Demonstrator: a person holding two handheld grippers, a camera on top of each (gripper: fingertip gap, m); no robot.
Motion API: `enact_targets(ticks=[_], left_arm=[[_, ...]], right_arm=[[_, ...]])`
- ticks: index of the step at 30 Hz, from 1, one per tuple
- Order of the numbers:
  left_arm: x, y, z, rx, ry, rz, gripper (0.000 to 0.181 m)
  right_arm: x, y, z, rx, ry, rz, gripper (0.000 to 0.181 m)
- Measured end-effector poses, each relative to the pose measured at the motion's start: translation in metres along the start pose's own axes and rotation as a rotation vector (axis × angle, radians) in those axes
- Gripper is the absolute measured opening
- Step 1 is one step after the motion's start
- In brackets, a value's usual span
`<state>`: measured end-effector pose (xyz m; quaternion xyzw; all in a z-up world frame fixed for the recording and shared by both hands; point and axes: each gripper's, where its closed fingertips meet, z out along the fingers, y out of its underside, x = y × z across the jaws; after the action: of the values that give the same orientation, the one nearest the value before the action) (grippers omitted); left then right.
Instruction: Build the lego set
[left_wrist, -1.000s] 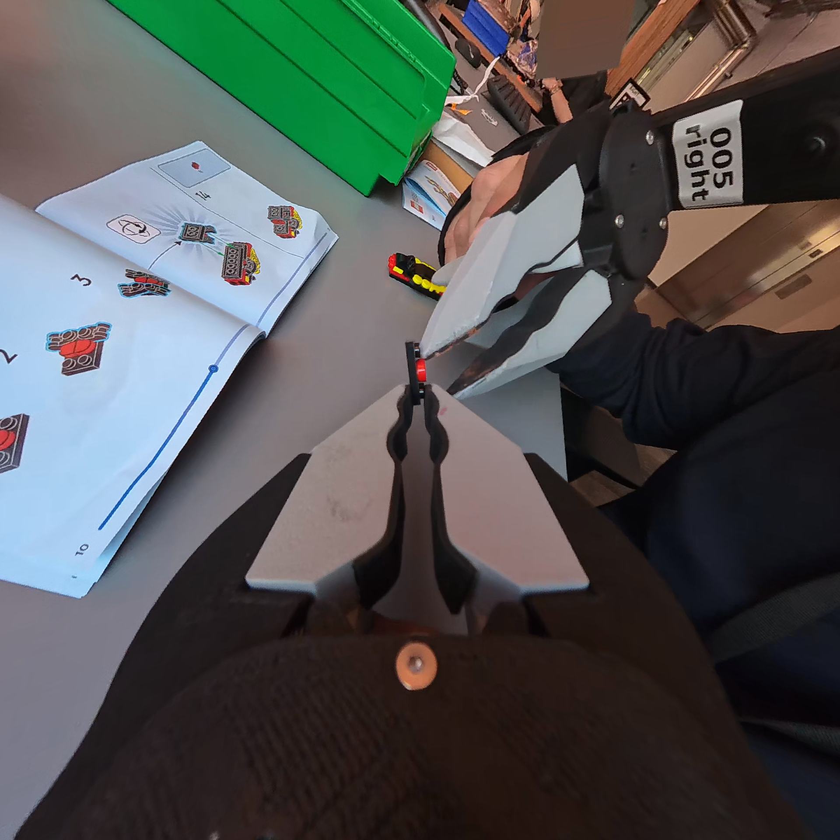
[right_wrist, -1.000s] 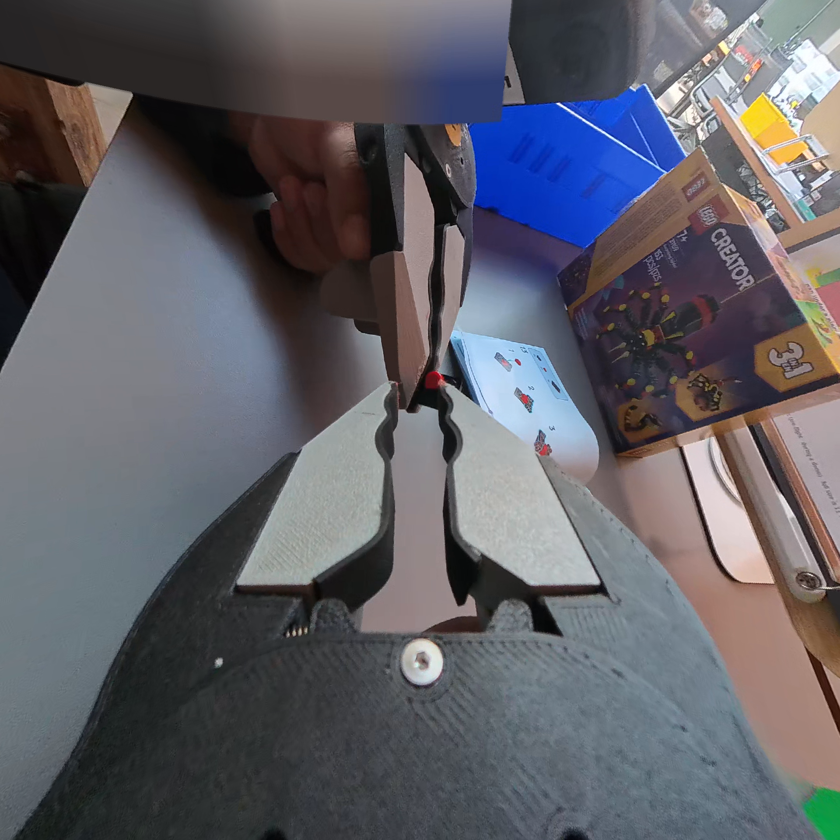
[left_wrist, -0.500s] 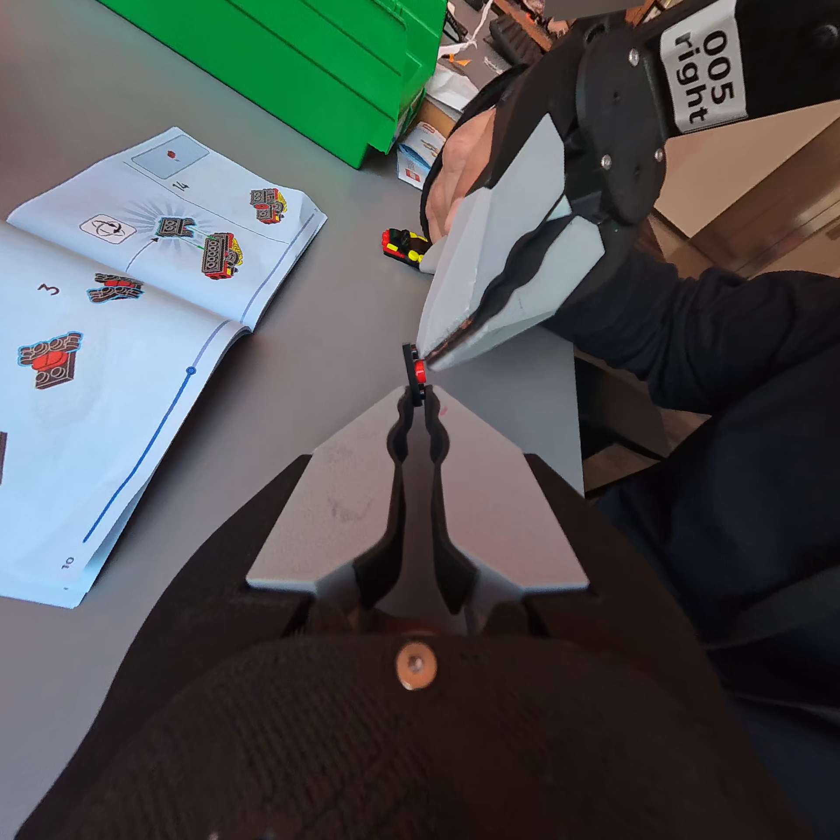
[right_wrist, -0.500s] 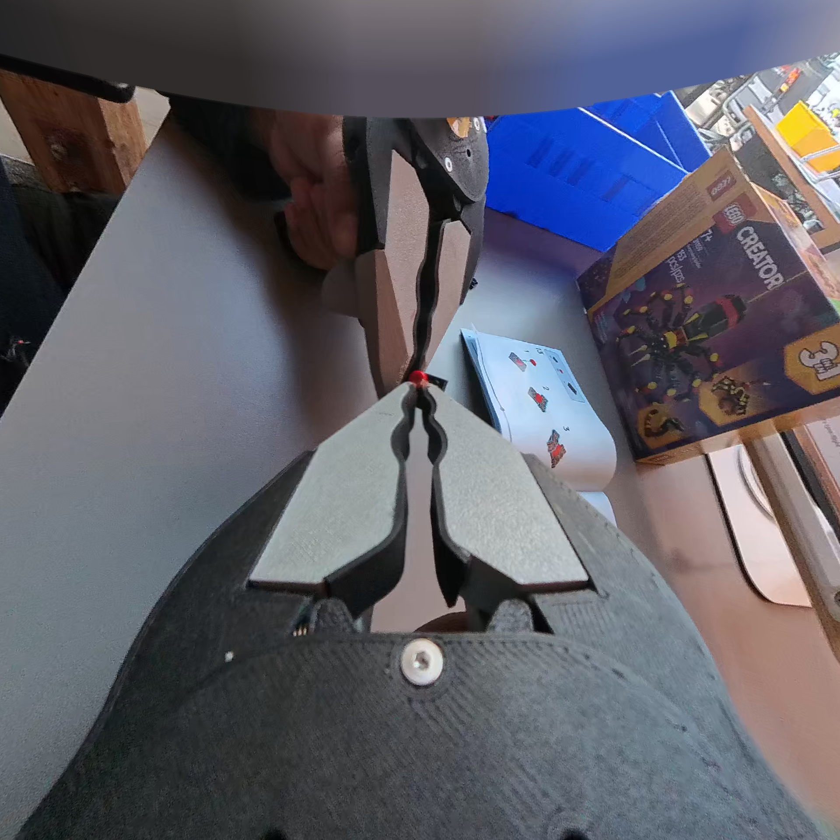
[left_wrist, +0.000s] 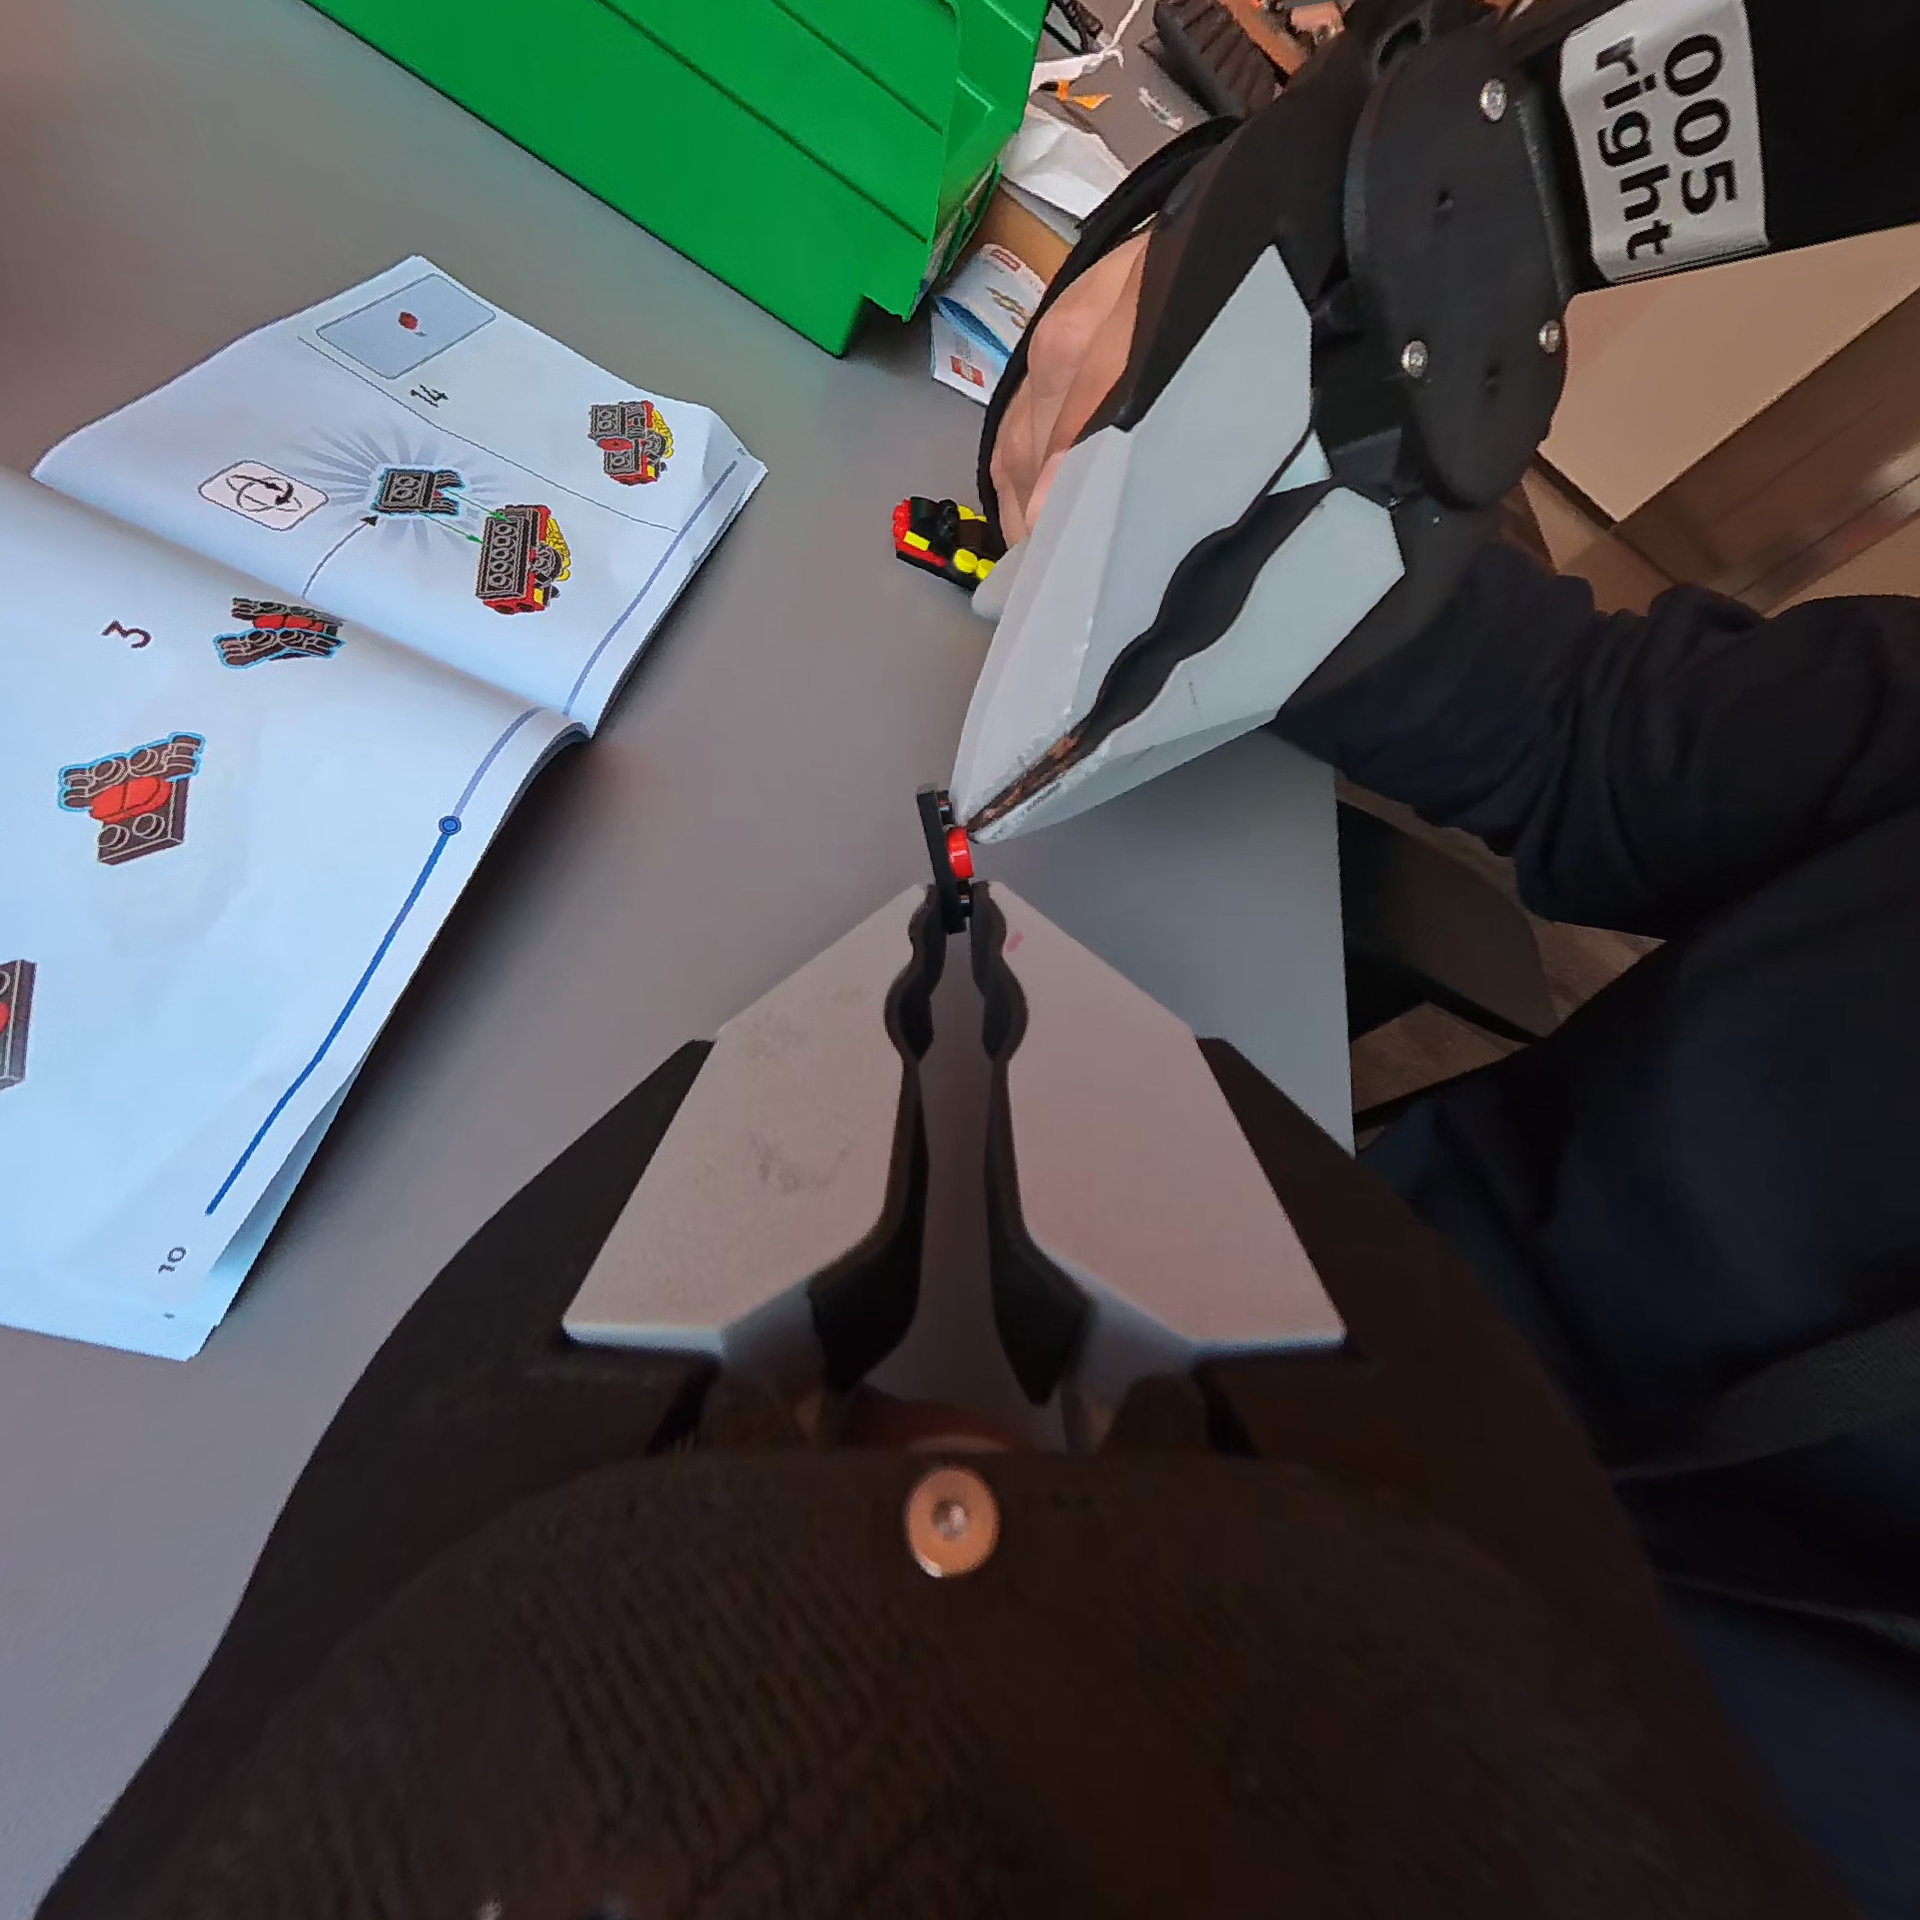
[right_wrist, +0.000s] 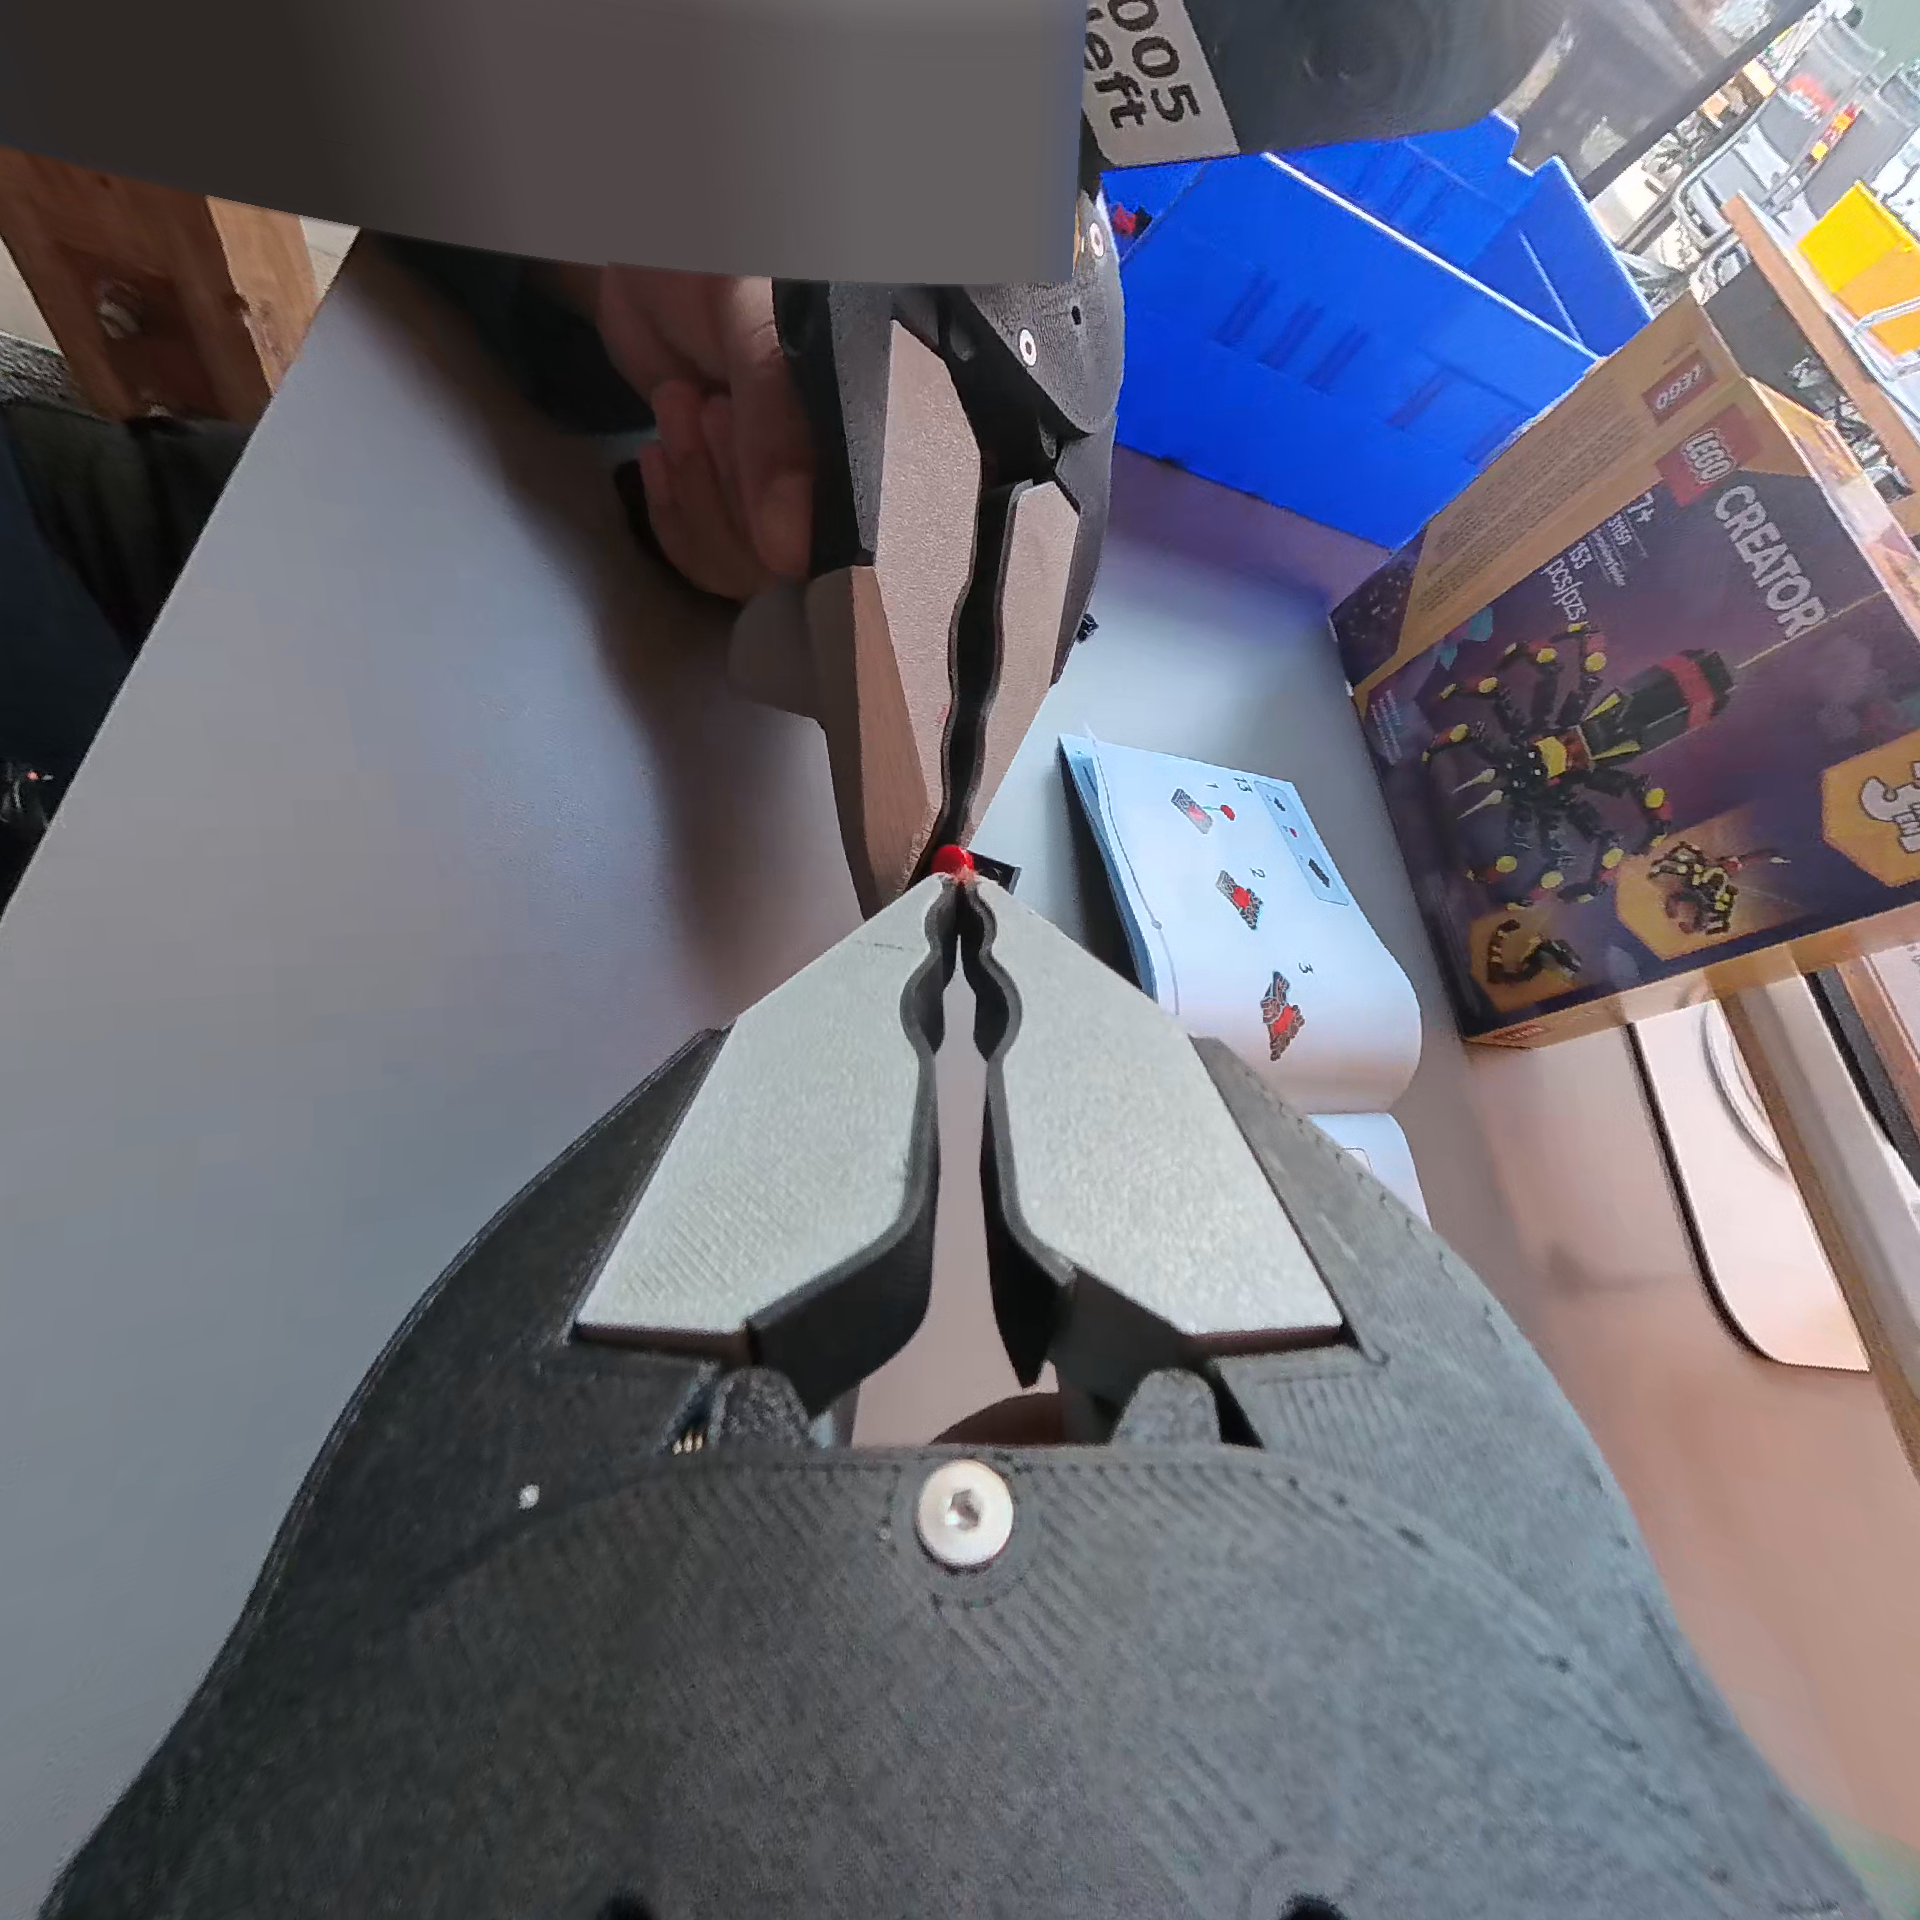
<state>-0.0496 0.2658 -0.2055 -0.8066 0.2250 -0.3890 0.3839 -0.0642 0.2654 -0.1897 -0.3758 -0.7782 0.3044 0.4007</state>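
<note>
Right claw (right_wrist: 958, 902) has closed; red stud (left_wrist: 958, 844) half hidden.

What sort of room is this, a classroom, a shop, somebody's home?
Most likely a workshop or lab, not a home. A grey worktable carries stacked green storage bins and blue storage bins. Behind the boxed building set stand shelves crowded with more containers.

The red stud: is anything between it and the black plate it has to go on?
Nothing visible. The red stud at the right gripper tips already meets the black plate in the left gripper.
</note>
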Motion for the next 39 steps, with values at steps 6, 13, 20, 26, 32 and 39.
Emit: enact_targets(ticks=[6, 13, 20, 26, 32, 39], left_arm=[[-0.001, 0.001, 0.000, -0.004, -0.008, 0.001, 0.000], [-0.001, 0.001, 0.000, -0.005, -0.021, 0.010, 0.000], [-0.001, 0.001, 0.000, -0.005, -0.024, 0.013, 0.000], [0.001, -0.006, -0.002, 0.047, 0.023, -0.024, 0.001], [0.016, 0.004, -0.003, -0.025, 0.179, -0.077, 0.001], [0.024, 0.018, -0.006, -0.118, 0.237, -0.066, 0.001]], right_arm=[[0.000, 0.001, 0.001, -0.002, -0.005, 0.020, 0.000], [0.000, 0.001, 0.002, -0.001, -0.006, 0.030, 0.000], [-0.001, 0.001, 0.002, 0.002, -0.009, 0.036, 0.000], [0.006, -0.005, -0.003, 0.045, 0.001, 0.059, 0.000], [0.025, -0.012, -0.029, 0.200, -0.116, 0.375, 0.026], [-0.018, -0.006, -0.005, 0.120, -0.367, 0.444, 0.004]])
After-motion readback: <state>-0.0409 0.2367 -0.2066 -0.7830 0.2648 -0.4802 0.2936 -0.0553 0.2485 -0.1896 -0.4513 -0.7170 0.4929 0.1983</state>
